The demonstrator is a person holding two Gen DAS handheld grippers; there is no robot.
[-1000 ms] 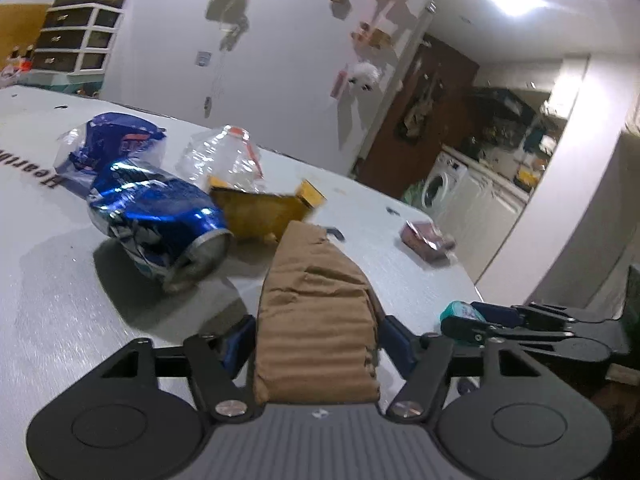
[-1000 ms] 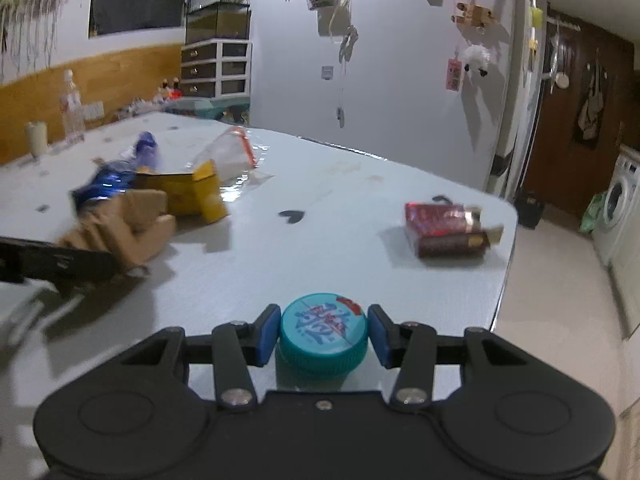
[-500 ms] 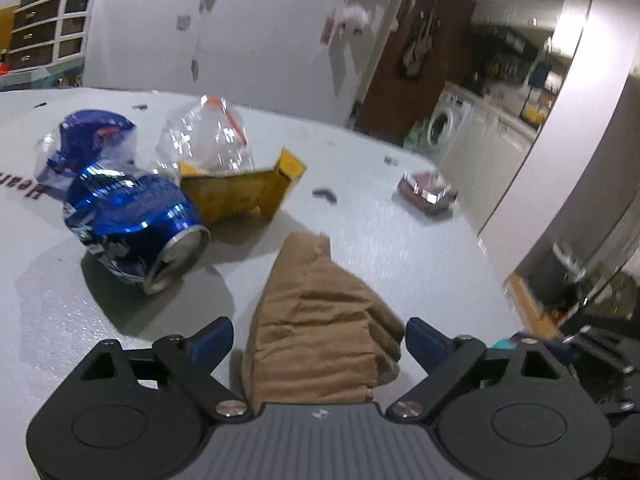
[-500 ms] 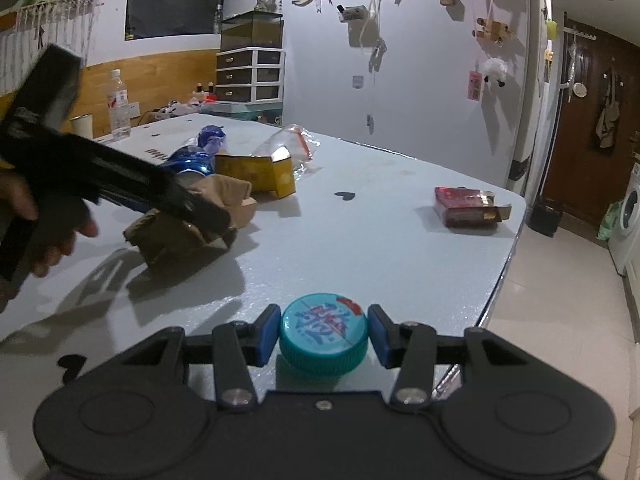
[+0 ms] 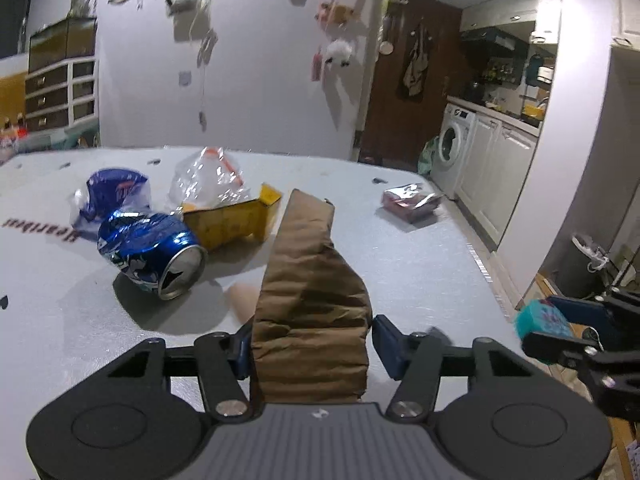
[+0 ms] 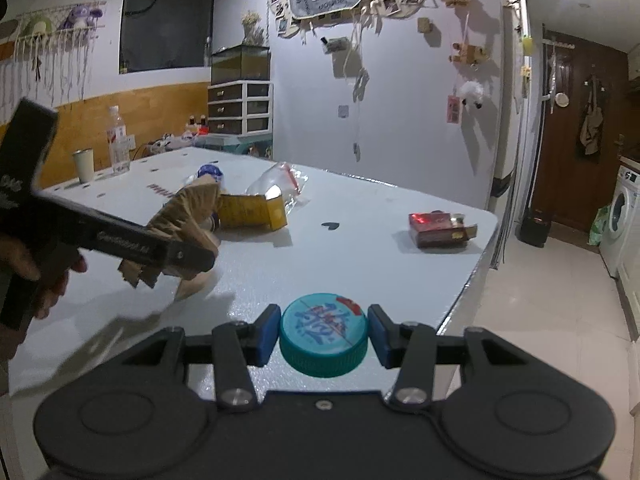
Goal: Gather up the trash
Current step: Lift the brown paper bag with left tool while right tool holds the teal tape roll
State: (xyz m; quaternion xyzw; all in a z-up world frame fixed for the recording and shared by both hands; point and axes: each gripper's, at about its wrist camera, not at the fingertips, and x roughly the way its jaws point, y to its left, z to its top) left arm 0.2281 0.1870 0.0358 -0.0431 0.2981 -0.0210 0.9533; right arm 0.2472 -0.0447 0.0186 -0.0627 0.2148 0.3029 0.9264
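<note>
A crumpled piece of brown cardboard (image 5: pixel 312 280) stands up between the pads of my left gripper (image 5: pixel 312 340). The jaws are closing, and both pads touch the cardboard's sides. In the right wrist view the cardboard (image 6: pixel 188 216) hangs above the white table (image 6: pixel 360 264), held by the left gripper (image 6: pixel 196 260) with a hand behind it. My right gripper (image 6: pixel 323 330) is shut on a teal bottle cap (image 6: pixel 323 336) near the table's front edge. The same cap (image 5: pixel 536 320) shows at the right of the left wrist view.
On the table (image 5: pixel 400 272) lie a crushed blue can (image 5: pixel 150 250), a blue wrapper (image 5: pixel 116 194), a clear plastic bag (image 5: pixel 208 180), a yellow box (image 5: pixel 232 220) and a red pack (image 5: pixel 410 202). A grey bin (image 5: pixel 580 264) stands on the floor beyond the table's right edge.
The left jaws spread off the cardboard, then came back onto it, and it now hangs off the table. The right gripper drew back toward the table's edge, still holding the cap.
</note>
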